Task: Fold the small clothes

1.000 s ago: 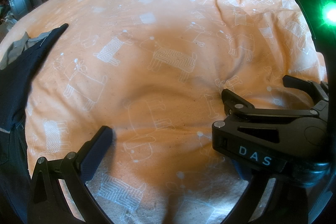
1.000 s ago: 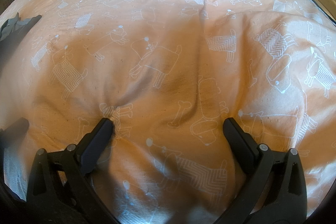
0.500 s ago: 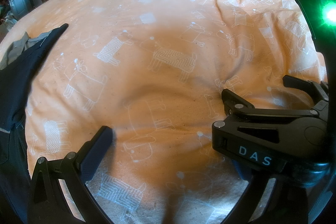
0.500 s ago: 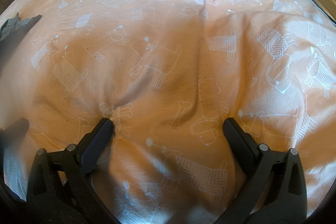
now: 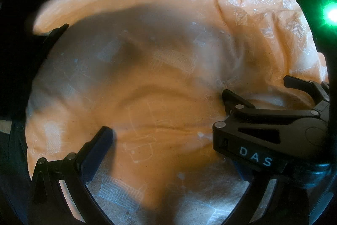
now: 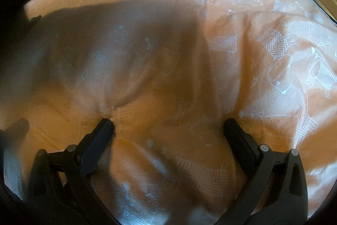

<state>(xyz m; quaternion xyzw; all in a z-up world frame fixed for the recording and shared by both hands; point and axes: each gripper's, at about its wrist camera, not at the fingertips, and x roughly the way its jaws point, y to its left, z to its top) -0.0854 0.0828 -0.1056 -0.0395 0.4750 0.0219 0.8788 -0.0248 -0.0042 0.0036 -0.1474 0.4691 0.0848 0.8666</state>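
Left wrist view: orange cloth [image 5: 168, 98] with white dog print fills the frame, its far-left edge lifted and blurred. Left gripper [image 5: 168, 134] sits low over the cloth's near part, jaws spread wide; only its left finger [image 5: 99, 147] shows plainly, the other is hidden behind the right gripper [image 5: 273, 96]. That one rests on the cloth's right side, jaws also parted, nothing pinched.

Right wrist view: right gripper [image 6: 168, 125] with both fingertips pressed into the cloth, fabric puckering at the left finger [image 6: 101, 134]. A broad shadow covers the cloth's left half.

Judgement: an early step, cloth not yet folded or gripped. The next move likely calls for closing on an edge or a bunched ridge, since the flat middle offers little to pinch.
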